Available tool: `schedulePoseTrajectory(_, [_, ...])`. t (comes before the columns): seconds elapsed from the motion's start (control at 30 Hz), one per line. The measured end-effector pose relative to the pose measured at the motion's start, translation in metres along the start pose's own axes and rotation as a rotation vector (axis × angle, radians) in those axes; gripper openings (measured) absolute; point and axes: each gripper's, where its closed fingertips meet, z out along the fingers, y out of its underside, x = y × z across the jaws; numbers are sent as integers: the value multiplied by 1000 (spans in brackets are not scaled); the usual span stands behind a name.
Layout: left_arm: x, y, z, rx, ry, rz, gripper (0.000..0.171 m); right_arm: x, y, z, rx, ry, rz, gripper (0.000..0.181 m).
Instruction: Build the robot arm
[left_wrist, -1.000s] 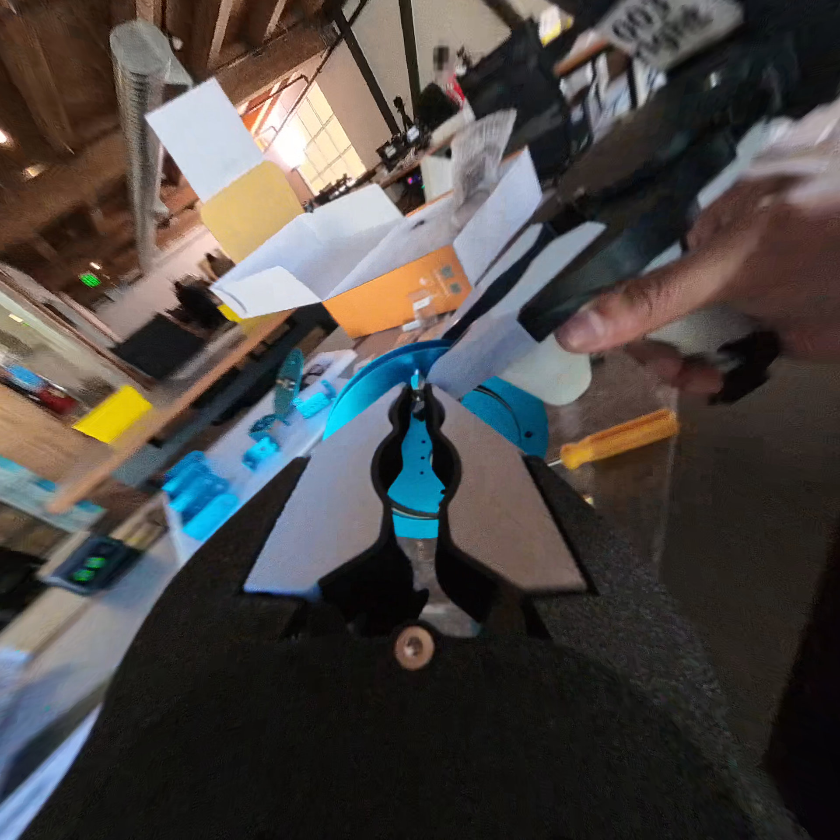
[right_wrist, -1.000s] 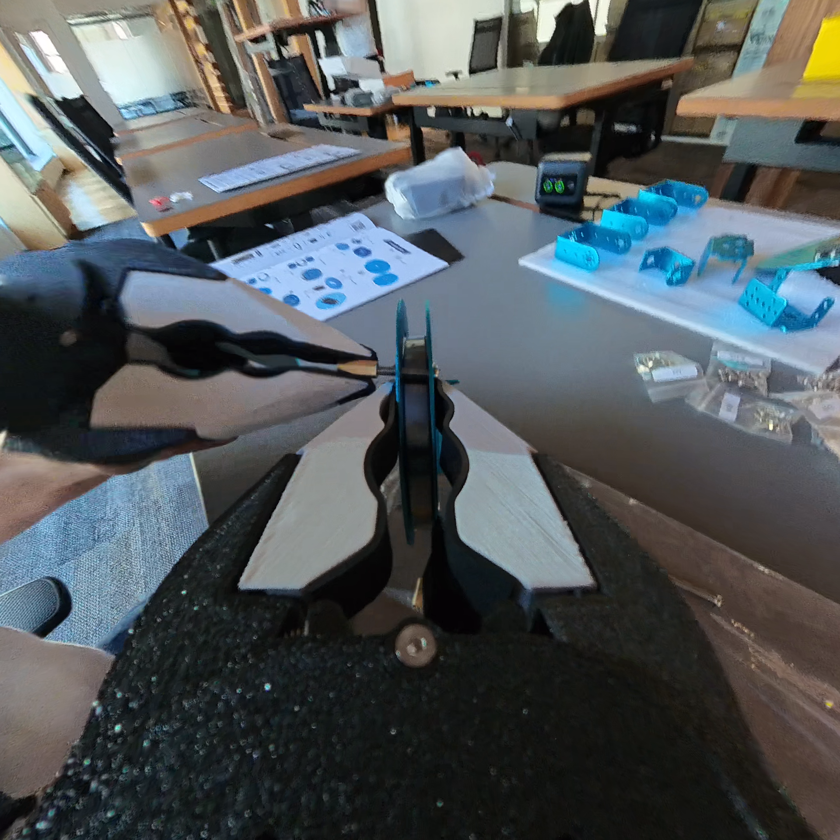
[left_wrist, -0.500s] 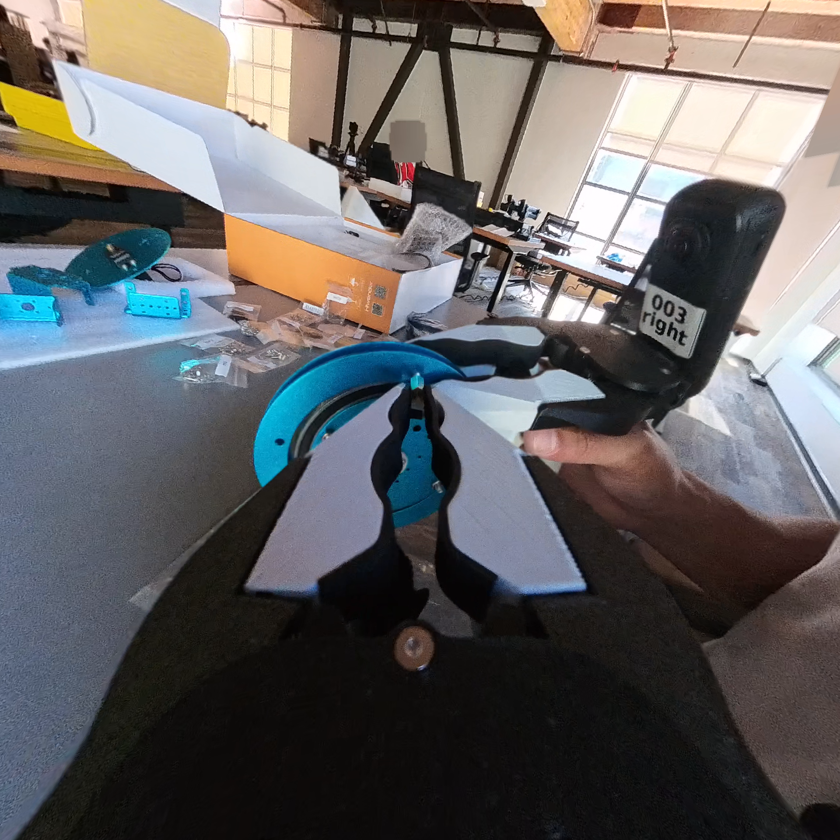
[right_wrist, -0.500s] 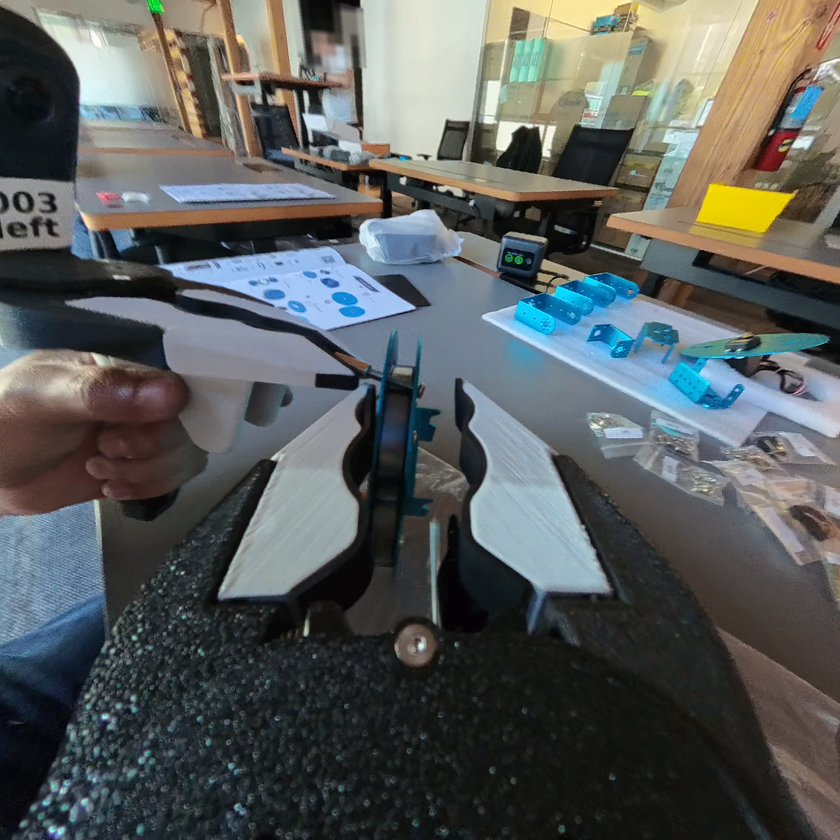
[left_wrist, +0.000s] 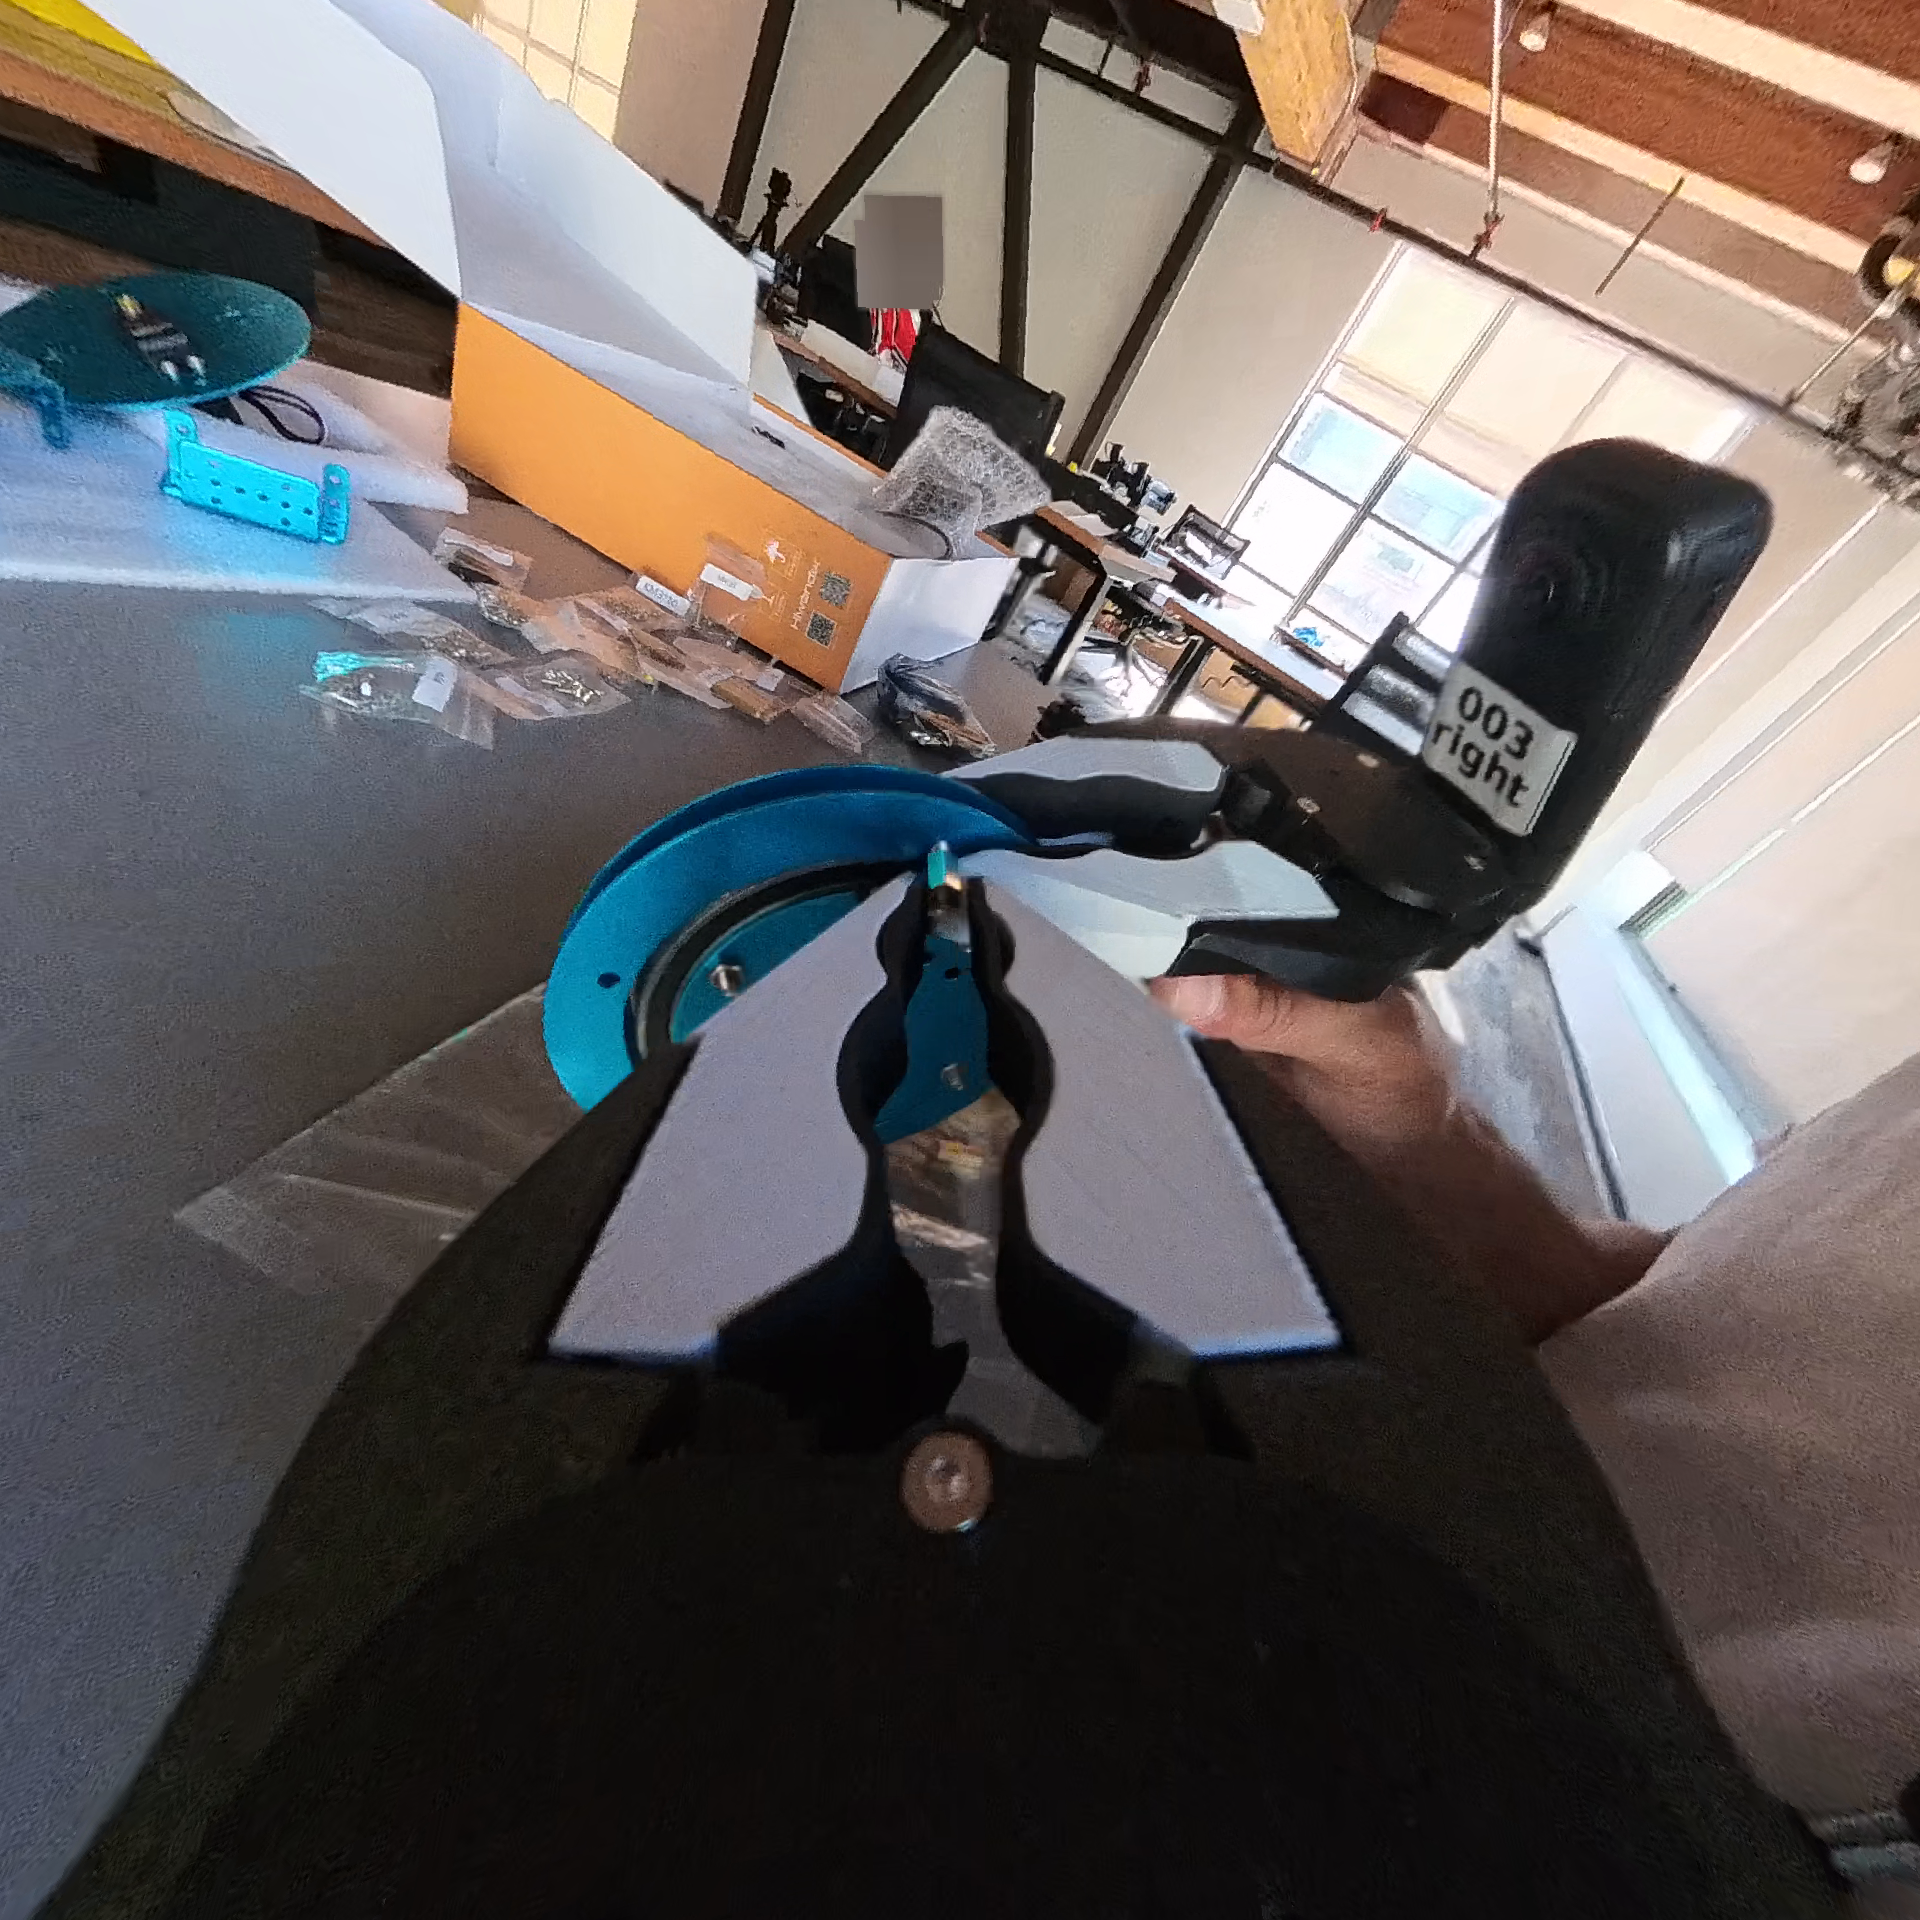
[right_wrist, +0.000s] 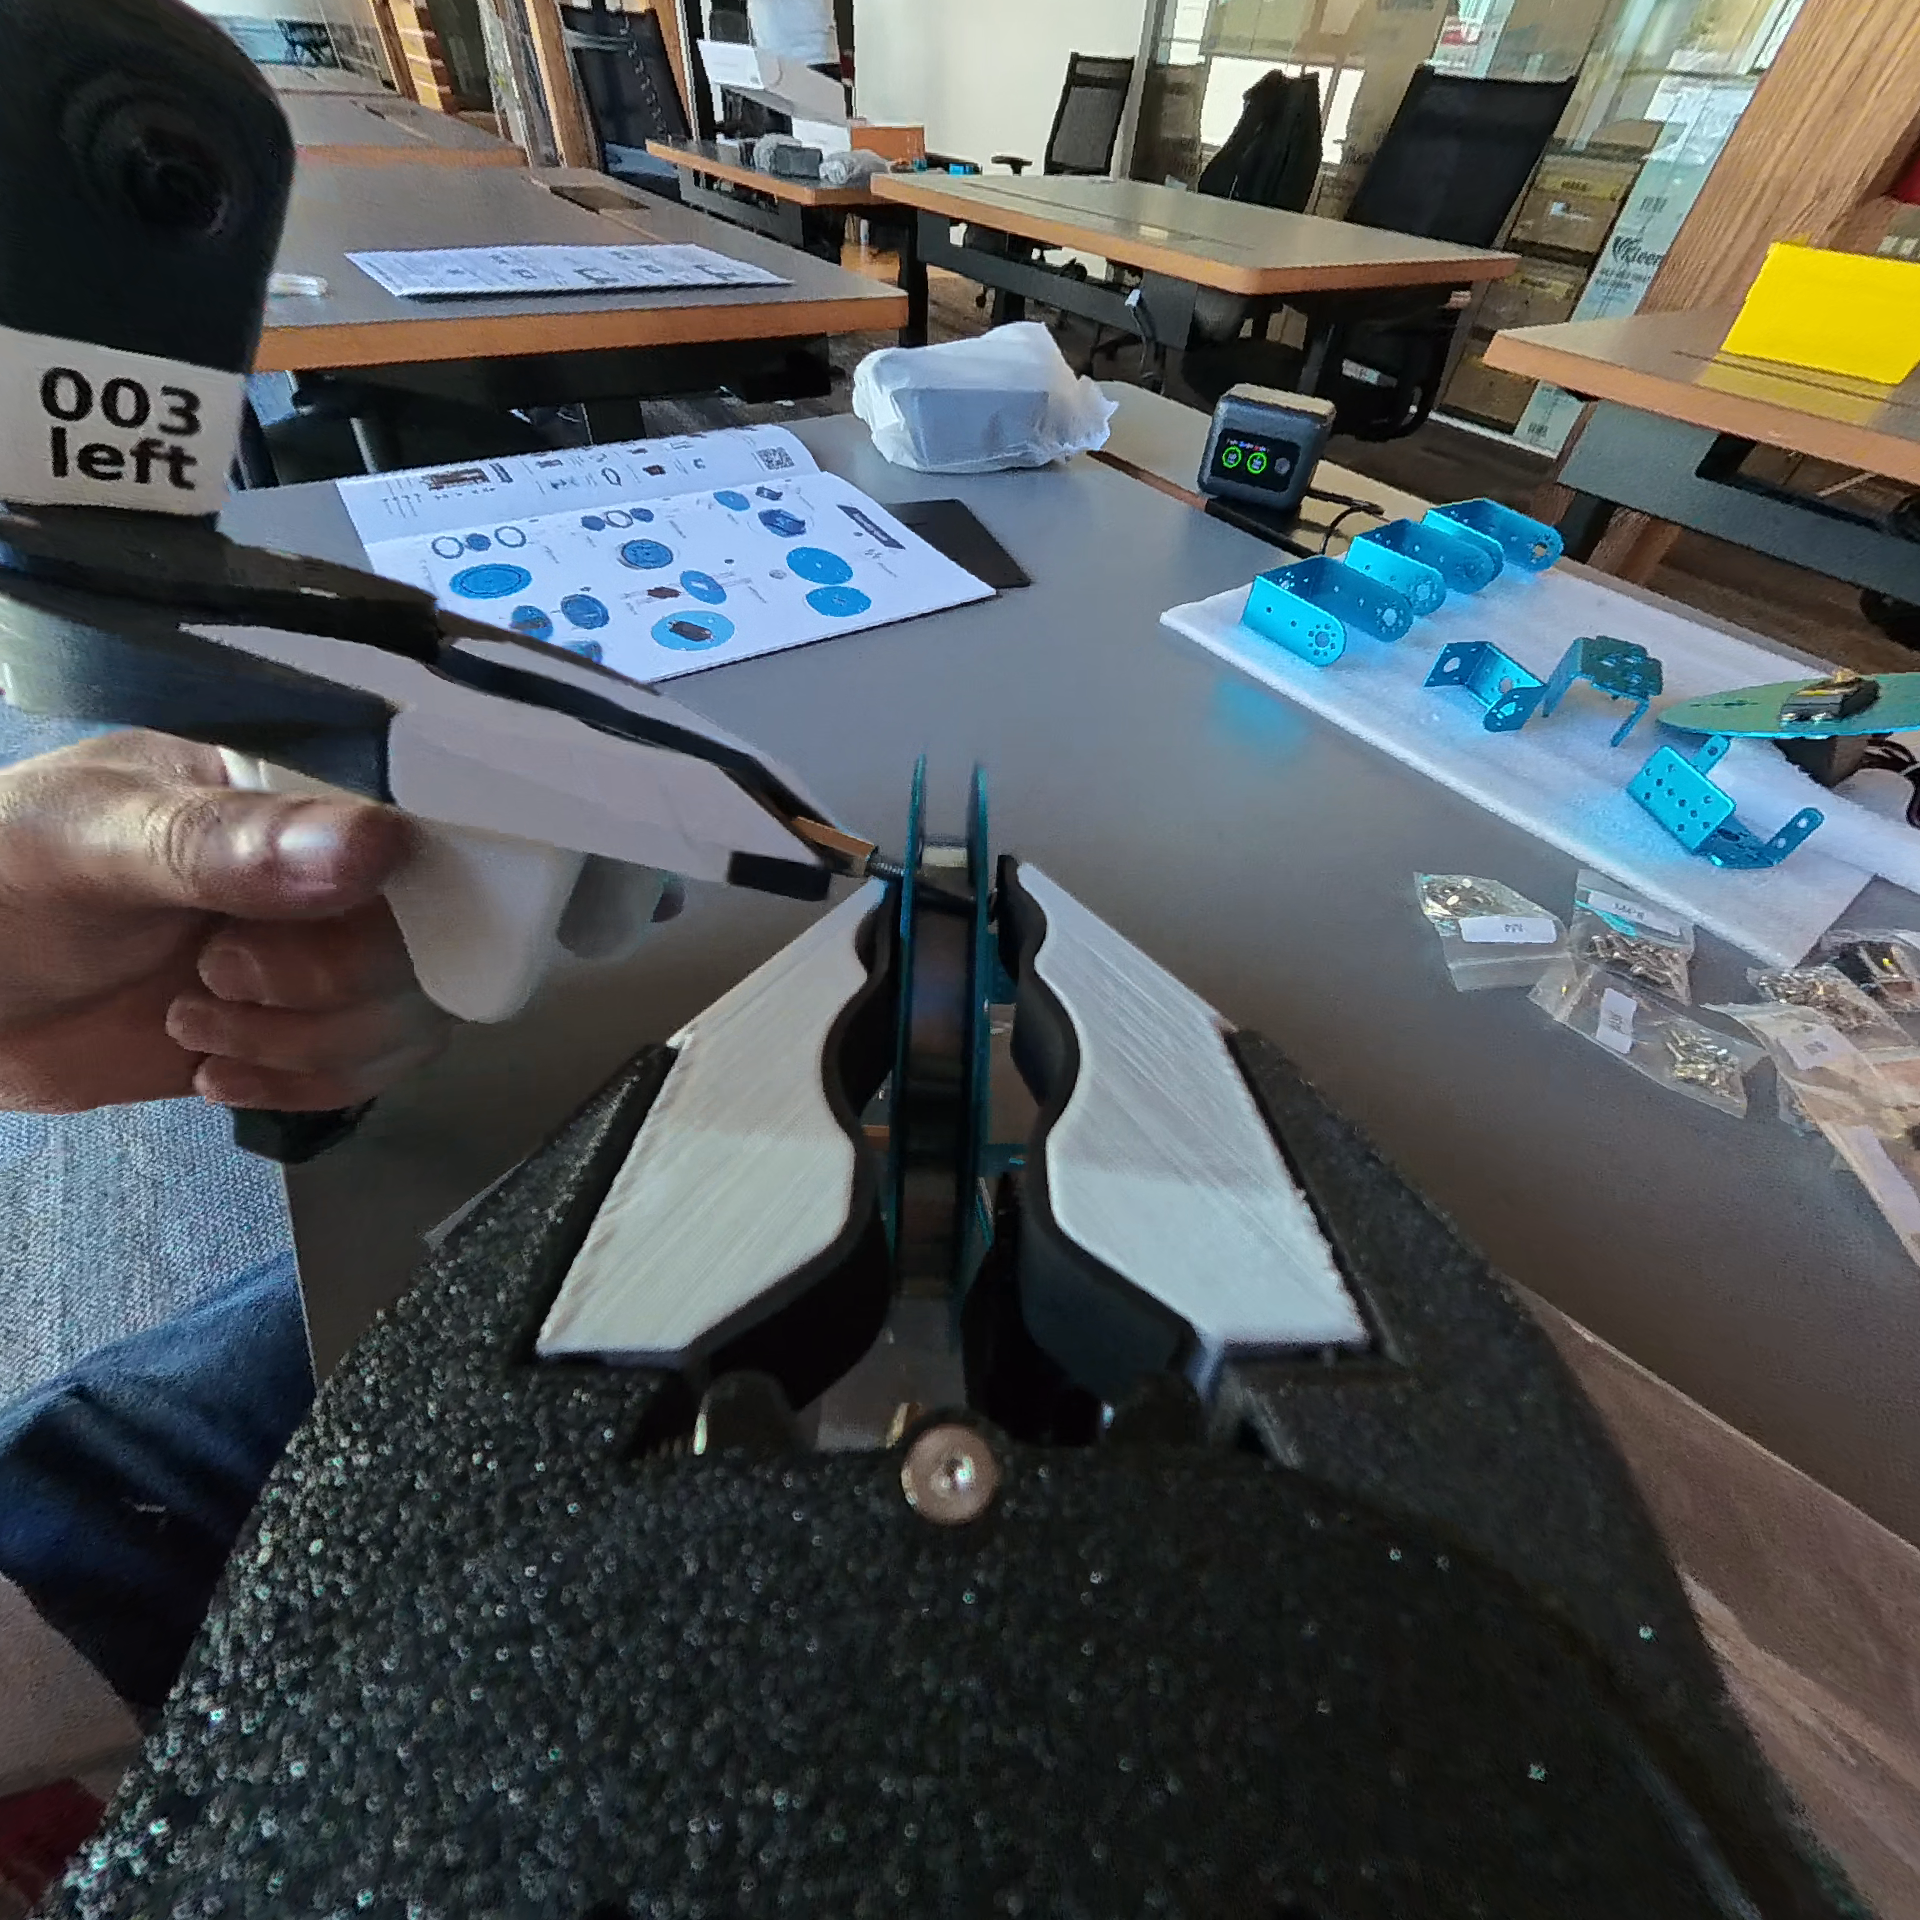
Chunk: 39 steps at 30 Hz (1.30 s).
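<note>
A: Left wrist view first, from the left edge: a dark teal round plate (left_wrist: 156, 338) and a blue bracket (left_wrist: 255, 488) lie on white foam. Next come small clear bags of screws (left_wrist: 416, 686) on the grey tabletop (left_wrist: 208, 883), with an open orange box (left_wrist: 665, 499) behind them.

B: And in the middle?

A: The left gripper (left_wrist: 948, 883) has its jaws clenched on a small screw (left_wrist: 941, 865), pressed against the face of a blue double-disc wheel (left_wrist: 623, 966). To the right, the right gripper (left_wrist: 1049, 831) reaches in from the side and clamps that wheel by its rim. A hand (left_wrist: 1299, 1039) holds its black handle.

B: The right wrist view?

A: At the left, a hand (right_wrist: 187, 914) grips the left gripper (right_wrist: 831, 857), whose closed tips carry the screw (right_wrist: 883, 868) up to the wheel's left disc. Behind them an open instruction booklet (right_wrist: 665, 561) lies on the tabletop (right_wrist: 1143, 779), with a white wrapped bundle (right_wrist: 977, 400) farther back.

B: The wheel itself?

A: The wheel (right_wrist: 940, 997) stands on edge, held above the tabletop, between the right gripper (right_wrist: 948, 904) jaws, which are closed on both of its discs. Farther right sit a small black device with green lights (right_wrist: 1262, 457), blue brackets on a foam sheet (right_wrist: 1392, 592) and bags of hardware (right_wrist: 1621, 966).
</note>
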Motion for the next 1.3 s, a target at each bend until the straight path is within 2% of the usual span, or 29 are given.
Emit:
schedulePoseTrajectory(0.1, [-1,-2,-2,6,38,-121,7,0,0,1,-10,-9,2,16])
schedulePoseTrajectory(0.17, [-2,-3,-1,6,36,-140,7,0,0,2,-17,-14,5,16])
schedulePoseTrajectory(0.3, [-4,-3,0,-26,-9,-62,4,0,0,4,-21,-32,2,16])
schedulePoseTrajectory(0.37, [-4,-2,-1,-58,-36,48,4,0,0,4,-22,-42,0,16])
schedulePoseTrajectory(0.43, [-5,-1,-2,-111,-87,278,4,-1,0,5,-27,-46,-5,16])
schedulePoseTrajectory(0.53, [-8,0,-2,-179,-217,733,4,-1,-1,6,-32,-52,5,16])
schedulePoseTrajectory(0.6, [-10,-1,-1,-219,-330,1149,4,-1,0,6,-38,-60,31,16])
schedulePoseTrajectory(0.67, [-11,-1,-2,-261,-443,1664,4,-1,0,6,-53,-54,26,16])
schedulePoseTrajectory(0.7, [-12,-1,-2,-274,-468,1824,4,0,1,6,-58,-47,23,16])
schedulePoseTrajectory(0.73, [-12,-1,-1,-276,-468,1870,4,0,1,6,-59,-45,26,16])
schedulePoseTrajectory(0.8, [-12,-3,-1,-271,-444,1778,5,1,1,6,-57,-51,35,16])
schedulePoseTrajectory(0.83, [-13,-3,0,-266,-431,1655,5,2,1,7,-57,-50,39,16])
schedulePoseTrajectory(0.93, [-10,-3,-1,-207,-349,1052,6,2,0,7,-57,-58,48,16])
schedulePoseTrajectory(1.0, [-5,-3,-2,-144,-252,597,8,2,0,8,-57,-56,42,16])
schedulePoseTrajectory(1.07, [-2,-6,-2,-79,-139,241,12,1,0,8,-55,-54,40,16])
schedulePoseTrajectory(1.13, [-3,-8,-3,-40,-80,88,10,0,0,8,-56,-54,35,16])
schedulePoseTrajectory(1.3, [-7,-3,1,-68,-114,133,5,-1,0,8,-62,-60,27,16])
